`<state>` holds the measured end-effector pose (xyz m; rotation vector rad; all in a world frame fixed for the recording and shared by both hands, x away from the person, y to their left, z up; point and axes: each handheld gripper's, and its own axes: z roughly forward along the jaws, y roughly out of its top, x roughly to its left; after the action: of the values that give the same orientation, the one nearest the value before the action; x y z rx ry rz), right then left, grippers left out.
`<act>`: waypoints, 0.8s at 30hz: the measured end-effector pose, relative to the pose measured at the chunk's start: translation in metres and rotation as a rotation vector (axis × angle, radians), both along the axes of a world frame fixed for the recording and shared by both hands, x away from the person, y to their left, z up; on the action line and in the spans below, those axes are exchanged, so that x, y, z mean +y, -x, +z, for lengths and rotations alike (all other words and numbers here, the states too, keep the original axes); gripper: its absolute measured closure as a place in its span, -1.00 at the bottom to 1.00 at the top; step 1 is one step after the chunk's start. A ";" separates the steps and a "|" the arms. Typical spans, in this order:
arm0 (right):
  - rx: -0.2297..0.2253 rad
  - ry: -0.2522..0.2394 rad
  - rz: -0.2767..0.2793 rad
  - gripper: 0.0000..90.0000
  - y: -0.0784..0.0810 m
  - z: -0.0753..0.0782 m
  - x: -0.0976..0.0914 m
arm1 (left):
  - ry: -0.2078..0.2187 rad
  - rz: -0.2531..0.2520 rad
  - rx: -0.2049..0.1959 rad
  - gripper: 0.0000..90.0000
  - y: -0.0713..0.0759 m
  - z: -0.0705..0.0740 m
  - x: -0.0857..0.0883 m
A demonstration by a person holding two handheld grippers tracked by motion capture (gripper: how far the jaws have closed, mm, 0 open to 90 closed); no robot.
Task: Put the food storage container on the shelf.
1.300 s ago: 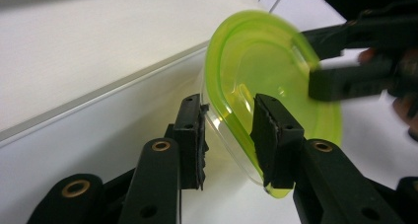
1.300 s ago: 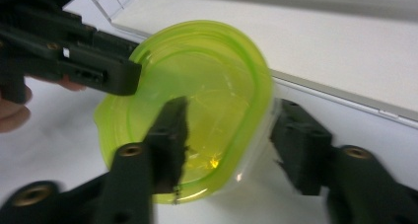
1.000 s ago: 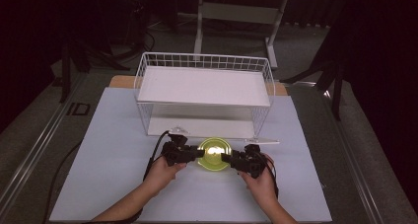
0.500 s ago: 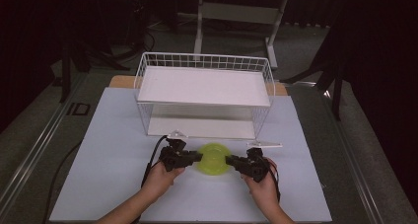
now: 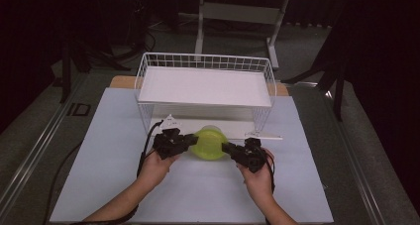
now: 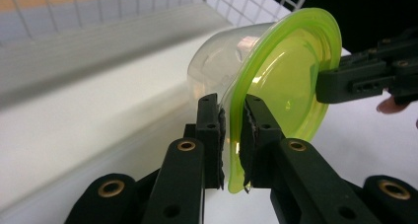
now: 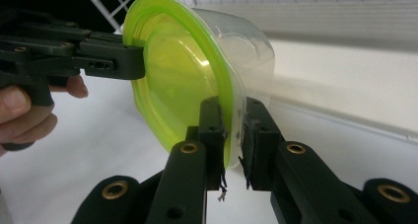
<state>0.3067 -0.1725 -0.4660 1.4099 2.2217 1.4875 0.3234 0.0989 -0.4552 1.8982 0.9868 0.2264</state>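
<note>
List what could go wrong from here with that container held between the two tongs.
1. Both tongs, left and right, pinch only the thin green lid rim on opposite sides. The clear container hangs tilted from it, so the lid might pop off or slip out.
2. The container sits close under the front edge of the wire rack. Pushing it further in could knock it against the rack's frame.

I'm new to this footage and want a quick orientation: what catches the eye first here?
The lime-green lidded container, tipped on its side and pinched at opposite rim edges by the left gripper and right gripper, near the table's middle. Behind it stands a white wire basket shelf, its open lower level facing the container.
</note>
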 end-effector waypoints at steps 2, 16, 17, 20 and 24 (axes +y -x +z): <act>-0.009 0.000 -0.009 0.79 -0.004 0.000 0.003 | -0.011 0.013 -0.016 0.79 -0.003 0.000 0.000; 0.043 0.014 -0.051 0.79 -0.028 -0.025 0.017 | 0.011 0.053 0.009 0.79 -0.026 -0.031 0.007; 0.040 0.020 -0.055 0.79 -0.029 -0.026 0.017 | 0.015 0.058 0.008 0.79 -0.027 -0.034 0.007; 0.043 0.035 -0.063 0.79 -0.033 -0.030 0.018 | 0.002 0.065 0.016 0.78 -0.030 -0.039 0.004; 0.041 0.039 -0.073 0.79 -0.037 -0.034 0.019 | 0.000 0.076 0.010 0.78 -0.033 -0.041 0.004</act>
<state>0.3439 -0.1536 -0.5000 1.5061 2.1850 1.3973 0.3567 0.1032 -0.4964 1.8658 1.0664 0.2618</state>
